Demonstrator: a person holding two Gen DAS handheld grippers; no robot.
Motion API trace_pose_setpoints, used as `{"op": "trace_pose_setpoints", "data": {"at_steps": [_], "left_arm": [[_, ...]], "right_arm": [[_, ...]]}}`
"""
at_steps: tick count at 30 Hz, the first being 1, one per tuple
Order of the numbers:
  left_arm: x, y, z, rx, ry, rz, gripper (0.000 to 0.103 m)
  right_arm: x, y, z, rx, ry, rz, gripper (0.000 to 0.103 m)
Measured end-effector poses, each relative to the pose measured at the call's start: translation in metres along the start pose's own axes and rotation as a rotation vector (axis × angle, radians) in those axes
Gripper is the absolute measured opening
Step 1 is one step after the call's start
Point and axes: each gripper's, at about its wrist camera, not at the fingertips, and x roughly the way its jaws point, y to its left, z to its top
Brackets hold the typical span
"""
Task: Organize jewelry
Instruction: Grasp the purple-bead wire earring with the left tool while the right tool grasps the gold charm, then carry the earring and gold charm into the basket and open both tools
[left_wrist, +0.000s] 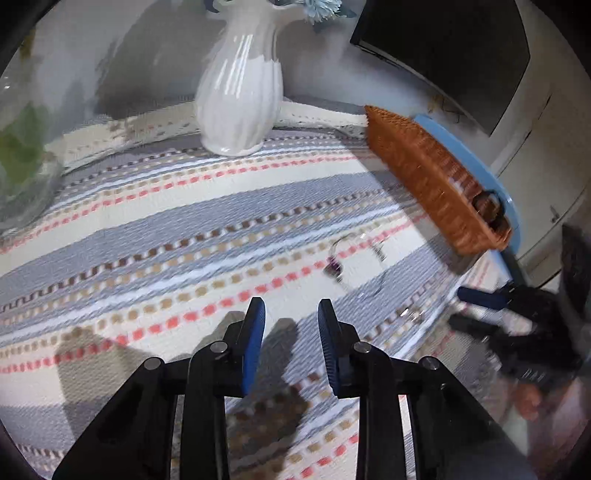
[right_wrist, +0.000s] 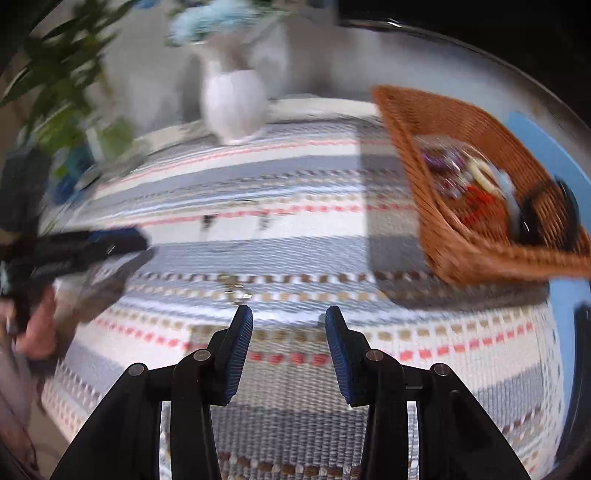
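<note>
A thin silver necklace with a purple pendant lies on the striped cloth, ahead and right of my left gripper, which is open and empty. A small metal piece glints further right. My right gripper is open and empty; a small gold-toned piece lies just ahead of its left finger. The brown wicker basket at the right holds several pieces of jewelry. It also shows in the left wrist view. The right gripper appears at the right of the left wrist view; the left one appears blurred in the right wrist view.
A white ribbed vase with blue flowers stands at the back of the table. A glass vase with green plants is at the far left. A blue surface lies under the basket. A dark screen hangs behind.
</note>
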Motion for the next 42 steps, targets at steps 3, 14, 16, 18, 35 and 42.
{"op": "trace_pose_setpoints", "data": {"at_steps": [3, 14, 16, 18, 35, 42], "left_arm": [[0.014, 0.000, 0.013, -0.045, 0.007, -0.069, 0.030], [0.038, -0.007, 0.010, -0.058, -0.013, -0.125, 0.030], [0.038, -0.010, 0.010, -0.043, -0.011, -0.104, 0.030], [0.038, -0.018, 0.010, -0.015, -0.001, -0.072, 0.030], [0.038, -0.043, 0.012, 0.095, -0.044, 0.066, 0.009], [-0.009, -0.048, 0.020, 0.092, -0.140, 0.003, 0.009]], "right_arm": [[0.007, 0.012, 0.007, -0.085, 0.015, 0.006, 0.042], [0.033, 0.044, 0.017, -0.246, 0.017, 0.058, 0.042], [0.036, 0.046, 0.019, -0.255, 0.016, 0.065, 0.041], [0.042, 0.047, 0.021, -0.260, 0.023, 0.057, 0.036], [0.042, 0.052, 0.015, -0.268, -0.045, 0.016, 0.010], [0.004, 0.026, 0.008, -0.157, -0.106, 0.042, 0.011]]}}
